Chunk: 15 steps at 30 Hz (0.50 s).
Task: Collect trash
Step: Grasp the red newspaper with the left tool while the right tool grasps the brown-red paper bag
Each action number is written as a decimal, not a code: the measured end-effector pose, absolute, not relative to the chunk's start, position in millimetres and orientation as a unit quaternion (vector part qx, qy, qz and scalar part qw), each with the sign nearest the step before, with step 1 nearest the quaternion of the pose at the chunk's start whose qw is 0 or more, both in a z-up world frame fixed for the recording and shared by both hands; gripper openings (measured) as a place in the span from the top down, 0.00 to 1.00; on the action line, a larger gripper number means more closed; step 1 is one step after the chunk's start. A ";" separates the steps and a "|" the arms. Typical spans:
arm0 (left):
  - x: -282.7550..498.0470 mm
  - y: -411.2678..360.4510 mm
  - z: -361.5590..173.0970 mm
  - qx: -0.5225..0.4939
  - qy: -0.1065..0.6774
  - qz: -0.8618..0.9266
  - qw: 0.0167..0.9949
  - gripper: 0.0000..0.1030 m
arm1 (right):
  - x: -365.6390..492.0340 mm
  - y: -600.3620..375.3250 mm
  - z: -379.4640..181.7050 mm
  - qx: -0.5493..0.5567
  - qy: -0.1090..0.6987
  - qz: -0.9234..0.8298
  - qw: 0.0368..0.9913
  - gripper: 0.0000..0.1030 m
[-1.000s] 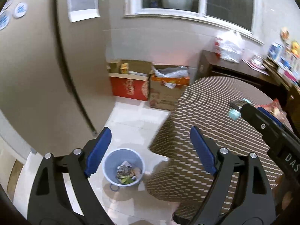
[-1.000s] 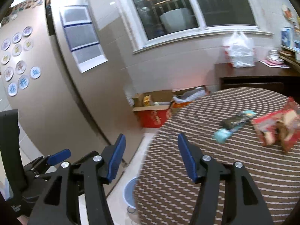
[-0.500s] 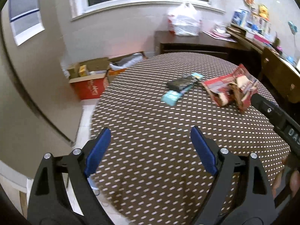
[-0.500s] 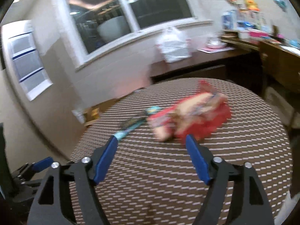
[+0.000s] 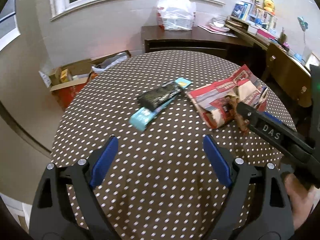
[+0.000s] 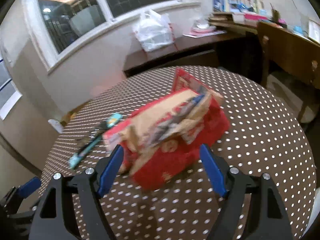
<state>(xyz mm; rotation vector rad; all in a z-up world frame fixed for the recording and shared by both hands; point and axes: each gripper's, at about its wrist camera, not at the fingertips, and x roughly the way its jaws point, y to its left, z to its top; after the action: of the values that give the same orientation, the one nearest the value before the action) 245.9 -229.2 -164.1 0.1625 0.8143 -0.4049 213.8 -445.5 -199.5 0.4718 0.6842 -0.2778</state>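
One second ago the left view looked down at the floor; now both views look across the tabletop [image 5: 160, 180] with its dotted brown cloth. The right gripper [image 6: 162, 156] has come close to the crumpled red bag [image 6: 172, 132], which now fills the middle of the right view and lies between its wide-open blue fingers; nothing is held yet. I judge that the grasp of this bag is the step in hand, and closing is what remains.

The left gripper [image 5: 159, 149] is also wide open and empty, at the lower part of its frame. Above it, in the centre, lies the blue and black wrapper [image 5: 158, 102], just left of the bag. Nothing stands between either gripper and the trash. A white plastic bag [image 5: 176, 14] rests on the dark sideboard at the upper middle, and cardboard boxes [image 5: 70, 78] stand on the floor at the left.
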 end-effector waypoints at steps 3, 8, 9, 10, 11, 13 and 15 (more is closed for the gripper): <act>248.8 -243.6 -167.2 0.083 0.390 -0.216 0.891 0.17 | 209.4 -458.9 -201.6 0.244 0.329 -0.119 0.905 0.56; 252.7 -278.0 -171.3 0.095 0.383 -0.262 0.881 0.17 | 198.1 -471.6 -193.9 0.251 0.317 -0.108 0.908 0.79; 254.2 -287.0 -173.1 0.096 0.386 -0.270 0.877 0.17 | 195.2 -474.9 -192.5 0.254 0.314 -0.107 0.909 0.81; 255.6 -294.2 -174.3 0.098 0.388 -0.276 0.874 0.17 | 192.9 -477.7 -191.2 0.256 0.311 -0.106 0.909 0.82; 256.0 -301.2 -175.3 0.100 0.388 -0.281 0.872 0.17 | 190.7 -479.8 -190.2 0.256 0.308 -0.107 0.910 0.85; 257.6 -315.2 -178.0 0.102 0.389 -0.292 0.868 0.17 | 187.2 -486.0 -188.2 0.260 0.301 -0.108 0.911 0.87; 261.0 -324.4 -181.6 0.089 0.400 -0.304 0.860 0.17 | 185.0 -490.9 -188.5 0.264 0.299 -0.108 0.911 0.89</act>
<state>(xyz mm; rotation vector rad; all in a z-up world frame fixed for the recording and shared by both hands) 261.0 -324.4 -181.6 0.1870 0.8398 -0.6391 185.0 -490.9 -188.5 0.5445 0.6162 -0.2236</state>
